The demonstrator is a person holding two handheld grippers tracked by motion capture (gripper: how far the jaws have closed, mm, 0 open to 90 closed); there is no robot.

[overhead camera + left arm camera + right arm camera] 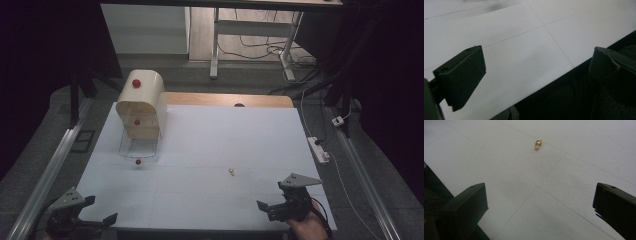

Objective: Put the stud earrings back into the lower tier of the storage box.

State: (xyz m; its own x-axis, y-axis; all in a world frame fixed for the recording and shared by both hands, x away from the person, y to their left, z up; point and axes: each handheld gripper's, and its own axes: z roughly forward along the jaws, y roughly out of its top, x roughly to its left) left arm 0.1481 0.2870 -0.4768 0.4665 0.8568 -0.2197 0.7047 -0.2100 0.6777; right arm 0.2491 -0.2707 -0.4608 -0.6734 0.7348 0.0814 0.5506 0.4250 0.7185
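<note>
A tiny gold object (231,171) lies on the white table (200,145), right of centre; in the right gripper view the gold object (537,144) sits ahead of the jaws on the bare surface. My right gripper (272,198) hovers at the table's front right, open, nothing between its jaws (540,205). At the front left corner my left gripper (100,211) is open too, over the table's front edge (536,65). A cream domed box (142,102) with a red knob (136,83) stands at the back left.
A wire basket (139,147) juts from the front of the cream box, with a small red ball (138,162) at its front. A white power strip (318,149) lies on the floor to the right. Metal rails (47,175) flank the table.
</note>
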